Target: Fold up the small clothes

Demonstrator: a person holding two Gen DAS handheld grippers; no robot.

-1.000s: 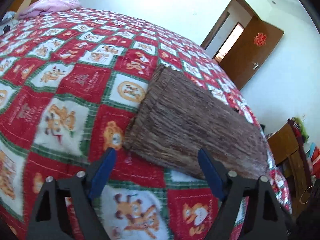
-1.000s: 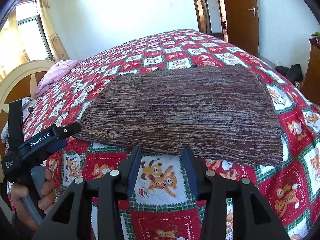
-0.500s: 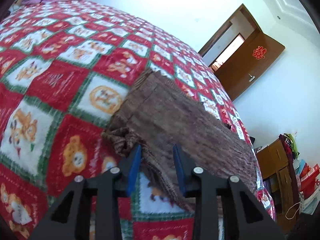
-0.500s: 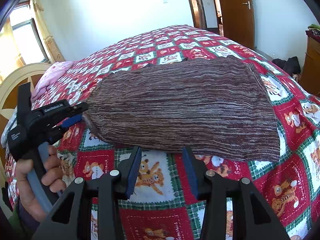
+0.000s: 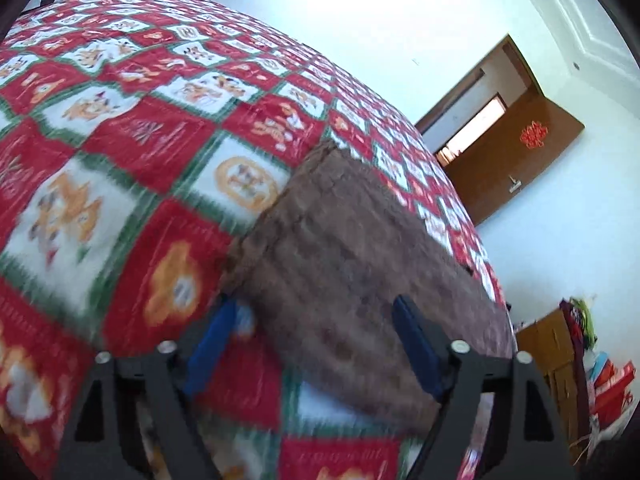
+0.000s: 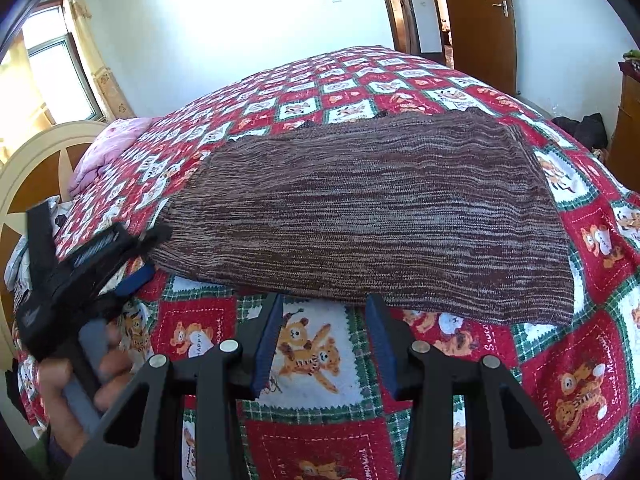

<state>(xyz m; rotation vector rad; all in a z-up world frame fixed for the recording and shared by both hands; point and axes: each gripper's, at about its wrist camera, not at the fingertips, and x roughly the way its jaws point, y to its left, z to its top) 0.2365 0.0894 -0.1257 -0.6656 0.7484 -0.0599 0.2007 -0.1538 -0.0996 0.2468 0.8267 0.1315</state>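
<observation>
A brown striped knit garment point(image 6: 368, 216) lies flat on the red patchwork bedspread point(image 6: 312, 356); it also shows in the left wrist view point(image 5: 352, 272), blurred. My left gripper point(image 5: 316, 344) is open, its jaws wide apart astride the garment's near left corner, holding nothing. In the right wrist view the left gripper point(image 6: 140, 256) sits at that corner, held by a hand. My right gripper point(image 6: 324, 340) is open and empty just short of the garment's front edge.
A pink pillow point(image 6: 108, 144) and a wooden headboard point(image 6: 36, 168) are at the left. A brown door point(image 6: 476, 20) stands open at the far side. A wooden cabinet point(image 5: 560, 364) with clothes stands past the bed's right edge.
My left gripper had pinched the garment's corner and bunched it; now it has opened wide and let go, and the corner lies flat again. The right gripper has barely moved.
</observation>
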